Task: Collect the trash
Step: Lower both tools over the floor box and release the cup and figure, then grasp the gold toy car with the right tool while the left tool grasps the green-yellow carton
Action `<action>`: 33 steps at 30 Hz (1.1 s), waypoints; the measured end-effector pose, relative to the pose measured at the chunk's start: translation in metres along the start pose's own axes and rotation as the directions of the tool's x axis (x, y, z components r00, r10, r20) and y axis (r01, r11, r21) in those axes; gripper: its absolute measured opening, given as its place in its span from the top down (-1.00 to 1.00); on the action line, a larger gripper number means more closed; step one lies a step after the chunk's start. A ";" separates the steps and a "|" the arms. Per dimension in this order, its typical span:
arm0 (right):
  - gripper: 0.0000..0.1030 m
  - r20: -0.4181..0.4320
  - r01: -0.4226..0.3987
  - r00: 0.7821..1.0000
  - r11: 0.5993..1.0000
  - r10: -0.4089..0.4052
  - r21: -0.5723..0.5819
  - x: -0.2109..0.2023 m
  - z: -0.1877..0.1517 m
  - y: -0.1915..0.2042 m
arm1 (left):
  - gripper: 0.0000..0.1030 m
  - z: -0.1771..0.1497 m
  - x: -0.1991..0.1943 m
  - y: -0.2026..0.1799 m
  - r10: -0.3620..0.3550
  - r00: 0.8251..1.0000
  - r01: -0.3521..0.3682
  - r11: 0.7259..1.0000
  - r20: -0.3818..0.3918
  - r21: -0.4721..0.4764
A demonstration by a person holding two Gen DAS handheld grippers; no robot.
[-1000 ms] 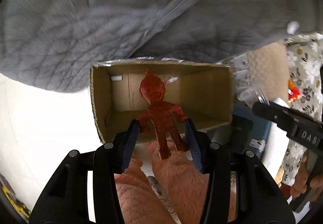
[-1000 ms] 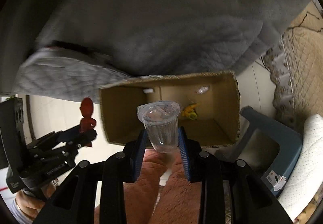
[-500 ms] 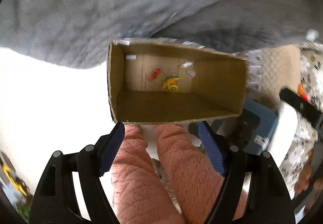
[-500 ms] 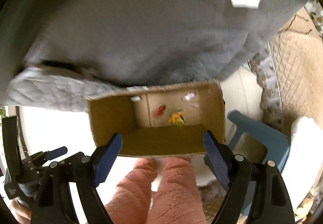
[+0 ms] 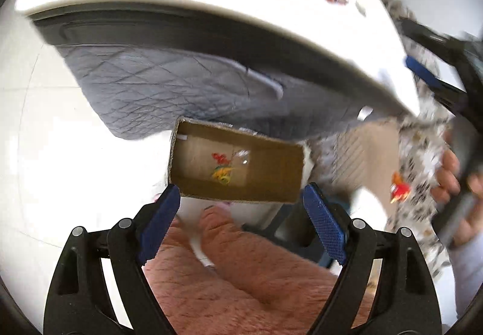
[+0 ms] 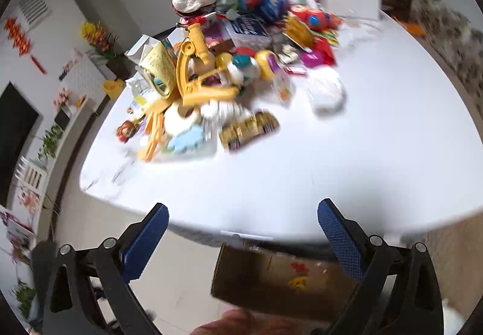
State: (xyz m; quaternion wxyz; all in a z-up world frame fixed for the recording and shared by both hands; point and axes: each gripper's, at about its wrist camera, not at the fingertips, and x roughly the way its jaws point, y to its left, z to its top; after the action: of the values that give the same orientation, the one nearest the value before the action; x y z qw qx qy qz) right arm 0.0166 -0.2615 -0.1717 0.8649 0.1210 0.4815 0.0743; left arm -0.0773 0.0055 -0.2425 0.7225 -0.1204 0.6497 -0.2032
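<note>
An open cardboard box (image 5: 271, 187) stands on the floor below the table edge. Inside lie a red figure (image 5: 219, 157), a yellow toy (image 5: 222, 176) and a clear cup (image 5: 241, 155). My left gripper (image 5: 241, 196) hangs high above the box, its jaws still opening with nothing between them. My right gripper (image 6: 241, 209) is level with the white table (image 6: 347, 160), jaws opening wide and empty. The box (image 6: 262, 277) shows low in the right wrist view. A blurred pile of toys and packaging (image 6: 229, 63) covers the far part of the table.
A grey quilted cover (image 5: 169, 84) hangs under the table. A blue stool (image 5: 289, 226) stands beside the box. The person's pink-trousered legs (image 5: 235, 283) are below my left gripper. A hand (image 5: 452, 175) holds the other gripper at the right edge.
Both grippers let go of their loads, the red figure and the clear cup, which now lie in the box. Both then rose sharply and opened wide; the right one now faces the tabletop.
</note>
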 end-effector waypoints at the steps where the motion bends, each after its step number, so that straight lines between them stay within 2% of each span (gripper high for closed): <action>1: -0.89 -0.005 0.000 1.000 1.000 -0.001 -0.008 0.005 0.006 0.000 | -0.59 -0.002 -0.008 0.000 -0.008 1.000 0.008 1.000 0.016 -0.013; 7: -0.89 -0.041 0.044 0.998 0.997 -0.047 -0.070 0.041 0.042 0.004 | -0.59 -0.009 -0.036 0.010 0.028 0.995 -0.022 0.998 0.096 -0.060; 12: -0.80 -0.085 0.047 0.995 0.989 -0.059 -0.143 0.063 0.049 0.008 | -0.59 -0.017 -0.051 0.030 0.063 0.990 -0.046 0.989 0.123 -0.139; 15: -0.68 -0.115 0.059 0.990 0.975 -0.085 -0.213 0.078 0.053 0.010 | -0.59 -0.022 -0.055 0.043 0.078 0.989 -0.053 0.980 0.127 -0.192; 19: -0.34 -0.127 0.084 0.984 0.953 -0.125 -0.291 0.094 0.060 0.013 | -0.59 -0.031 -0.058 0.054 0.098 0.988 -0.066 0.968 0.122 -0.243; 25: -0.31 -0.123 0.092 0.984 0.951 -0.133 -0.294 0.095 0.064 0.011 | -0.59 -0.032 -0.061 0.058 0.105 0.987 -0.069 0.962 0.124 -0.266; 30: -0.31 -0.076 0.005 0.997 0.985 -0.019 -0.173 0.058 0.054 0.005 | -0.59 -0.015 -0.065 0.051 0.092 0.985 -0.058 0.973 0.147 -0.225; 33: -0.31 -0.031 -0.056 0.998 0.994 0.053 -0.090 0.029 0.046 -0.004 | -0.59 0.011 -0.071 0.040 0.088 0.980 -0.055 0.982 0.179 -0.182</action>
State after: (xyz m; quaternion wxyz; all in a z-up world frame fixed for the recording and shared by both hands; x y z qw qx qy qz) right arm 0.0713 -0.2641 -0.1733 0.8601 0.0937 0.4865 0.1213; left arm -0.0664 0.0720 -0.1950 0.7736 -0.1788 0.5986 -0.1064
